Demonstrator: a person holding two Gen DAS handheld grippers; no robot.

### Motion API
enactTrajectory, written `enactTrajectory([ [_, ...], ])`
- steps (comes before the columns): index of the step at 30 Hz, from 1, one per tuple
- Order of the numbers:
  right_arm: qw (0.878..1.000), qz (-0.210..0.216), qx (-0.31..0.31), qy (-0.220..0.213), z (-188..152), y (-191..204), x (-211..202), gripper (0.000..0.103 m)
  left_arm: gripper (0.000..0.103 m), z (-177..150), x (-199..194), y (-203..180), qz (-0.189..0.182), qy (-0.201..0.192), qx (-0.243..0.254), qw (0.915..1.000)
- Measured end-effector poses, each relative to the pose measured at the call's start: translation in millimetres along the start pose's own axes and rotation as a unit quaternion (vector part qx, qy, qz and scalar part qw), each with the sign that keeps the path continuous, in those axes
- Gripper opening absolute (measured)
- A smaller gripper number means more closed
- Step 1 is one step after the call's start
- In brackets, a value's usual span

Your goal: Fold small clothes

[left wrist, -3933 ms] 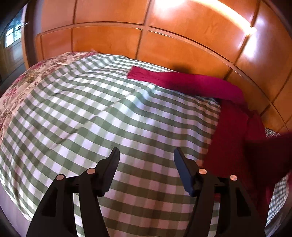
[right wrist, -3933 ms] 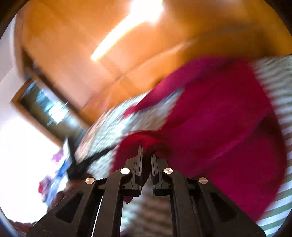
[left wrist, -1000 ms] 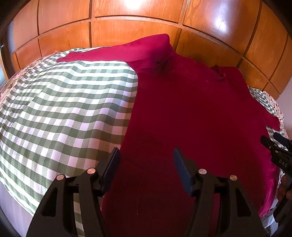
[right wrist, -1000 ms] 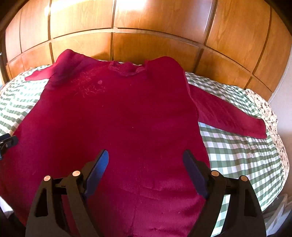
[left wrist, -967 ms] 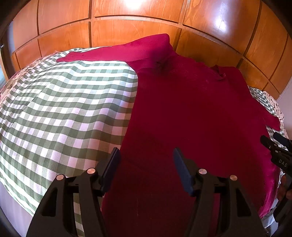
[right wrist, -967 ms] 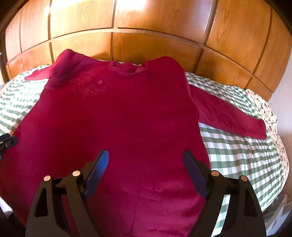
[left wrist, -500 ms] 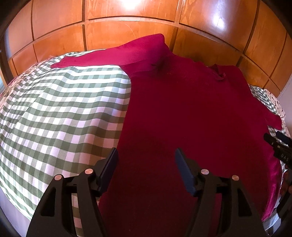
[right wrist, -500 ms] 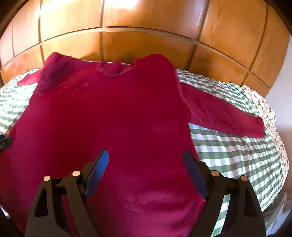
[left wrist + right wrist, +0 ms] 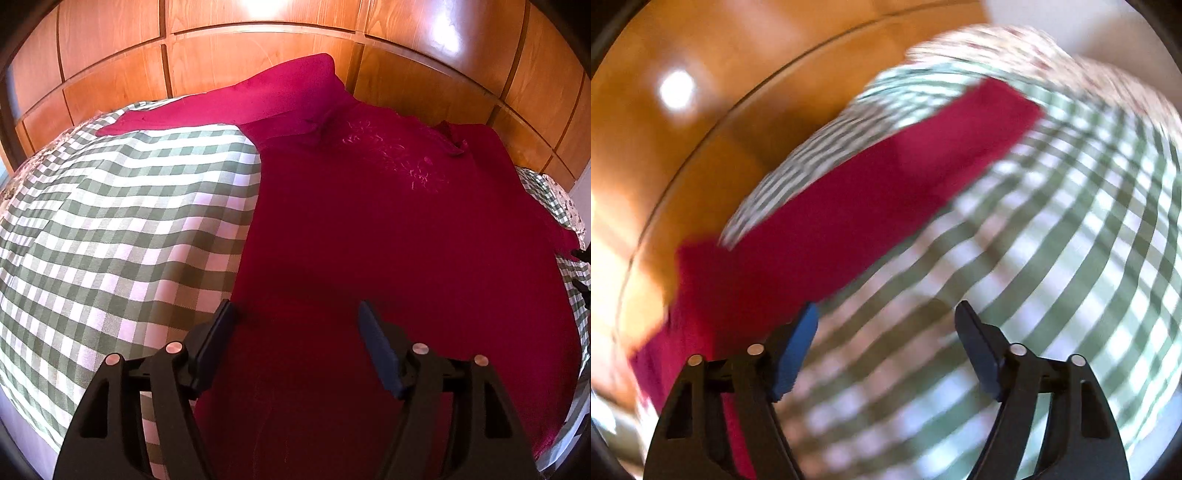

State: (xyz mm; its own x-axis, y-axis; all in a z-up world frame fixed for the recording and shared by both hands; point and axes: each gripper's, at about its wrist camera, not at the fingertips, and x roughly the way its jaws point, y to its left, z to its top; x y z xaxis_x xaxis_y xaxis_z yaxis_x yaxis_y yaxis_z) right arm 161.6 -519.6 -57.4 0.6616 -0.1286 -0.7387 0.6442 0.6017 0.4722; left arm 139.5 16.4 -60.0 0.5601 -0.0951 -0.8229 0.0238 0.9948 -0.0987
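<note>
Lying flat, red sweater (image 9: 388,229), checked bedspread (image 9: 122,221)

The right wrist view is blurred. The right gripper (image 9: 886,321) has its jaws wide apart and holds nothing. Beyond it a long red sleeve (image 9: 879,199) lies flat on a green and white checked cover (image 9: 1071,258) and runs up toward the right. Behind the cover stands a wooden panel wall (image 9: 701,122) with a bright light spot.

Probably bedroom: checked bedspread (image 9: 129,229), wooden headboard (image 9: 258,55).
</note>
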Motion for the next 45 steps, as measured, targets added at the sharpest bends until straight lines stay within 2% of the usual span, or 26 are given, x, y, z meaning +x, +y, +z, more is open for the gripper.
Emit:
enactTrajectory([
  [3, 0.999, -0.003, 0.049, -0.01, 29, -16, 15, 0.067, 0.071, 0, 0, 4, 0.006, 0.002, -0.006, 1.0],
  [5, 0.998, -0.021, 0.053, -0.015, 45, -18, 23, 0.061, 0.071, -1, 1, 8, 0.009, 0.005, -0.014, 0.9998],
  [7, 0.997, -0.055, 0.042, -0.019, 61, -17, 31, 0.041, 0.071, -2, 1, 13, 0.013, 0.007, -0.022, 0.9996],
  [8, 0.997, -0.072, 0.033, -0.017, 69, -19, 32, 0.017, 0.071, -2, 1, 15, 0.015, 0.007, -0.025, 0.9995],
  [9, 0.994, -0.109, 0.02, -0.022, 75, -18, 33, 0.007, 0.071, -2, 0, 19, 0.018, 0.006, -0.029, 0.9994],
  [10, 0.991, -0.127, 0.013, -0.033, 81, -18, 30, 0.003, 0.071, -2, -1, 21, 0.02, 0.005, -0.03, 0.9993],
  [15, 0.974, -0.206, -0.019, -0.09, 107, -5, 9, 0.0, 0.071, -1, -3, 31, 0.018, 0.002, -0.044, 0.9989],
  [17, 0.971, -0.213, -0.028, -0.106, 111, 4, -3, 0.0, 0.071, -2, -6, 34, 0.014, -0.001, -0.047, 0.9988],
  [19, 0.975, -0.183, -0.04, -0.119, 112, 21, -21, 0.0, 0.072, -3, -7, 37, 0.01, -0.004, -0.051, 0.9986],
  [21, 0.978, -0.148, -0.079, -0.127, 106, 49, -36, 0.0, 0.072, -4, -8, 41, 0.004, -0.006, -0.057, 0.9983],
  [23, 0.982, -0.109, -0.099, -0.12, 103, 67, -40, 0.0, 0.072, -6, -10, 45, -0.002, -0.011, -0.065, 0.9978],
  [25, 0.989, -0.067, -0.088, -0.095, 96, 72, -45, 0.0, 0.074, -9, -14, 51, -0.008, -0.016, -0.071, 0.9973],
  [26, 0.993, -0.045, -0.078, -0.073, 92, 69, -44, 0.003, 0.075, -10, -15, 55, -0.01, -0.018, -0.073, 0.9971],
  [27, 0.994, -0.045, -0.073, -0.065, 88, 66, -40, 0.026, 0.075, -11, -14, 57, -0.011, -0.019, -0.074, 0.997],
  [28, 0.995, -0.046, -0.066, -0.063, 84, 60, -40, 0.059, 0.075, -12, -14, 59, -0.011, -0.019, -0.075, 0.997],
  [29, 0.995, -0.048, -0.051, -0.07, 78, 48, -42, 0.068, 0.075, -13, -15, 60, -0.009, -0.02, -0.076, 0.9969],
  [30, 0.995, -0.053, -0.042, -0.072, 74, 41, -43, 0.071, 0.075, -13, -16, 61, -0.008, -0.021, -0.076, 0.9968],
  [36, 0.997, -0.057, 0.038, -0.023, 60, -23, -17, 0.071, 0.075, -11, -17, 53, 0.007, -0.033, -0.05, 0.9982],
  [41, 0.996, -0.052, 0.061, -0.027, 62, -44, 0, 0.07, 0.077, 1, -8, 21, 0.011, -0.034, -0.004, 0.9994],
  [44, 0.997, -0.048, 0.062, -0.028, 74, -47, 12, 0.06, 0.078, 6, 0, 6, 0.009, -0.027, 0.011, 0.9995],
  [45, 0.997, -0.047, 0.064, -0.026, 78, -48, 17, 0.051, 0.078, 8, 4, 2, 0.01, -0.024, 0.016, 0.9996],
])
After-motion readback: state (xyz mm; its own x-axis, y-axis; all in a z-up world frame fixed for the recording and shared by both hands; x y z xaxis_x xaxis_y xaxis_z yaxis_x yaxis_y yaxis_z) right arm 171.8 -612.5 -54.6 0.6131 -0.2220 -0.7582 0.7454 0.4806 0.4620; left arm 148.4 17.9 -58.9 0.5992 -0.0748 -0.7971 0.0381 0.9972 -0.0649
